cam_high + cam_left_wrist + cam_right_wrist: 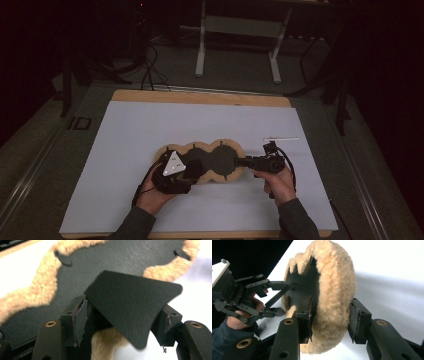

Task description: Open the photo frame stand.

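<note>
one fleece-edged pad (212, 159) lies long axis across my surface (125, 140); right gripper (329, 322) jaws bracket its end, left gripper (122, 317) jaws wide around a flap (130, 305).

Fluffy tan fleece edges the pad (337, 297), rough and woolly; its inner face (120, 255) is matt black felt-like sheet. Between the left claw (125, 325) a matt black flap (130, 305). Smooth white paper-like sheet (130, 130) covers the wooden tabletop (200, 97)

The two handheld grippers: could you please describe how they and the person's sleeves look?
Both grippers are black, with linkage jaws, brass-coloured pivot bushings and worn dark pads. The left gripper carries a pale grey three-cornered plate with small dark dots; the right gripper trails a black cable. The person's sleeves are dark blue-grey.
</note>
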Demonstrator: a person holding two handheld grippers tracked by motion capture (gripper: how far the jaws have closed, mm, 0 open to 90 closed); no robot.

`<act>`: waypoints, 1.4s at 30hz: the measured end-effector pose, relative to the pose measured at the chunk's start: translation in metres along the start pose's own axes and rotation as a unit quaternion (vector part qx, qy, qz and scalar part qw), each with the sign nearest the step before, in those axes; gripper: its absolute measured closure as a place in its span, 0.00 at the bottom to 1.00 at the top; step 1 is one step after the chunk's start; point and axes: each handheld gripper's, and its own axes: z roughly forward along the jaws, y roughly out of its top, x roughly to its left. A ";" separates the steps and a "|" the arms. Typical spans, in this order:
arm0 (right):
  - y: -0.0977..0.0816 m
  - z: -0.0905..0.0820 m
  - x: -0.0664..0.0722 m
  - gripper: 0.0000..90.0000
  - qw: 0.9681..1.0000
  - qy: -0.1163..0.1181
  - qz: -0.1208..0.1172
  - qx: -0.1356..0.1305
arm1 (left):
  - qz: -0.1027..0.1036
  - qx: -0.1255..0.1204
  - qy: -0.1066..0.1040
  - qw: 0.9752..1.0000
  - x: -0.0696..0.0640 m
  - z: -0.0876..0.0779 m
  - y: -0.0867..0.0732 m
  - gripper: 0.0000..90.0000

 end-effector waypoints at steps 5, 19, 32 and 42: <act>0.000 0.000 0.001 0.67 1.000 -0.002 -0.005 0.001 | -0.006 0.026 0.005 1.000 0.002 -0.011 -0.011 0.41; 0.000 -0.001 0.003 0.67 1.000 -0.006 -0.023 0.005 | -0.085 -0.001 0.032 0.996 0.046 -0.054 -0.040 0.38; -0.002 -0.002 0.005 0.67 0.998 -0.017 -0.056 0.012 | -0.140 -0.022 0.041 0.989 0.081 -0.052 -0.052 0.39; -0.003 -0.001 0.008 0.67 0.996 -0.027 -0.085 0.021 | -0.136 -0.007 0.028 0.990 0.081 -0.044 -0.053 0.38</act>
